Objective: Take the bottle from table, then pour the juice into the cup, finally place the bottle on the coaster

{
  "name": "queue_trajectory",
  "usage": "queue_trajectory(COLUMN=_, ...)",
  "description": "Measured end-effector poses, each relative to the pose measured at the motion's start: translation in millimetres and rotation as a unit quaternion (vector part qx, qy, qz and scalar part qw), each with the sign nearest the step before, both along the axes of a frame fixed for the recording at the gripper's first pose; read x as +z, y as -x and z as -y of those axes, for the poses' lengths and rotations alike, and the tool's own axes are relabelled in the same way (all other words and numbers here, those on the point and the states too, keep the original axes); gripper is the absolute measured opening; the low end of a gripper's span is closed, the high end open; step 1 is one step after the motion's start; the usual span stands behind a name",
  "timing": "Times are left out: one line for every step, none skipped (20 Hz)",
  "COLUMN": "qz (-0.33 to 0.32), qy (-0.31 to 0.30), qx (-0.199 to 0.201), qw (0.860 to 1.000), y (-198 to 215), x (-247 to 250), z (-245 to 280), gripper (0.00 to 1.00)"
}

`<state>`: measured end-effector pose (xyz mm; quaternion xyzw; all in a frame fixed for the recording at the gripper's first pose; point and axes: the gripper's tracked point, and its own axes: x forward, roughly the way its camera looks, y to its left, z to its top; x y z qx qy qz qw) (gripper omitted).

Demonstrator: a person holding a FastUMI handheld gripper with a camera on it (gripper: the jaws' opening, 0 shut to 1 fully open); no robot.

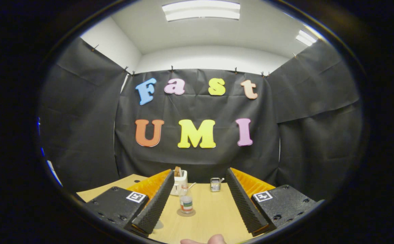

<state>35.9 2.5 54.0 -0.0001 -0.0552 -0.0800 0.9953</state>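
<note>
Apparently the job is at its end: the bottle [186, 202] already stands on the coaster [186, 213], between the wide-open gripper [200, 222] fingers, untouched. Its contents are too small to judge. Beyond sit a white cup [179, 183], then a small metal holder [215, 184]. Backing away cleanly remains.

The tongs [200, 206] are level, fingers spread wide and holding nothing; a fingertip [213, 240] shows beneath.
</note>
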Motion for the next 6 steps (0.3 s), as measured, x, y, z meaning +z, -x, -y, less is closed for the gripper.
queue_trajectory(qz=-0.002, qy=0.000, qx=-0.002, qw=1.000, y=0.1, x=-0.1, z=1.2, gripper=0.99)
queue_trajectory(qz=-0.002, qy=0.000, qx=-0.003, qw=1.000, y=0.1, x=-1.2, z=2.2, gripper=0.99)
queue_trajectory(qz=-0.002, qy=0.000, qx=-0.004, qw=1.000, y=-1.6, x=-2.0, z=2.1, gripper=0.99)
queue_trajectory(qz=-0.003, qy=0.001, qx=-0.006, qw=1.000, y=-3.2, x=-2.7, z=2.4, gripper=0.99)
queue_trajectory(qz=-0.004, qy=-0.001, qx=-0.006, qw=1.000, y=-3.9, x=-4.4, z=2.3, gripper=0.99)
queue_trajectory(qz=-0.006, qy=-0.002, qx=-0.006, qw=1.000, y=-5.1, x=-5.5, z=2.0, gripper=0.99)
